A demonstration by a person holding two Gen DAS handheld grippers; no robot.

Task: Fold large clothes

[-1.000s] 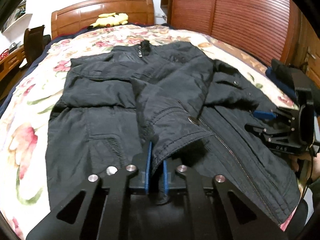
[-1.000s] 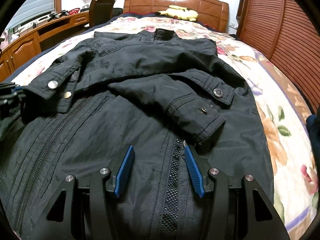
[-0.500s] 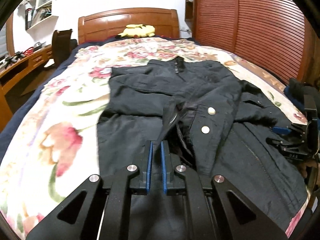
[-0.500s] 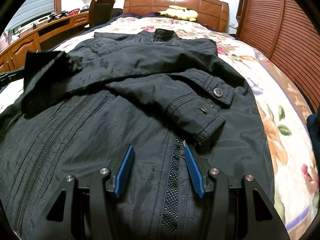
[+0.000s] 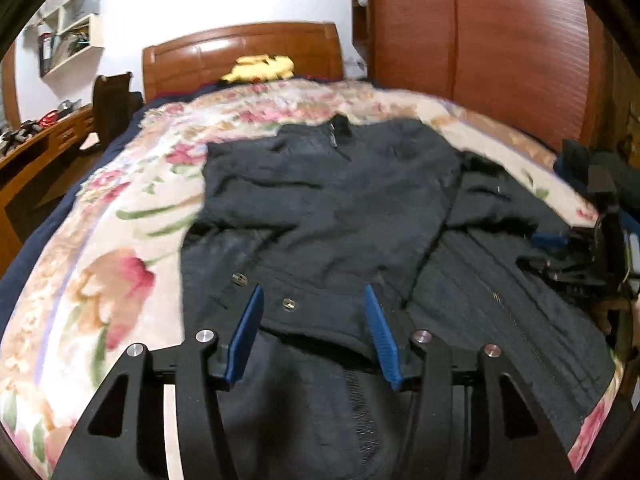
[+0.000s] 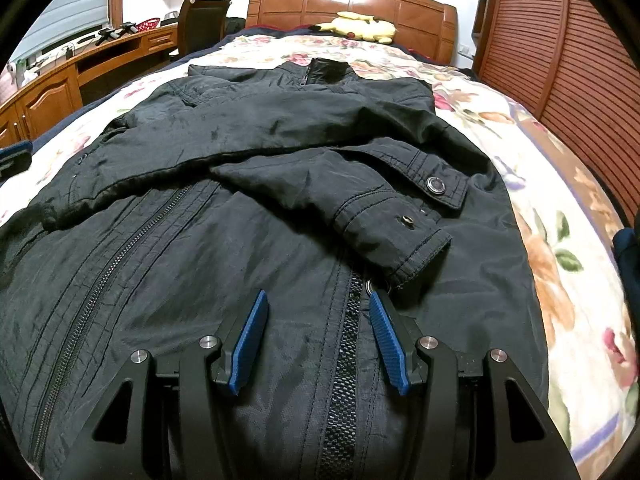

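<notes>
Already, both sleeves are seen crossed over the chest of the black jacket (image 6: 248, 216), which is spread front-up on the floral bedspread (image 5: 120, 216); the body itself is not yet folded, so the larger part is judged to be left. The left gripper (image 5: 316, 332) is held wide apart over a cuff, apparently grasping nothing, though that view is blurred. The right gripper (image 6: 318, 340) is likewise spread, empty, above the hem.

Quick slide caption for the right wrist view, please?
Open right gripper hovers over a black jacket on the floral bedspread, both sleeves folded across its chest.
</notes>
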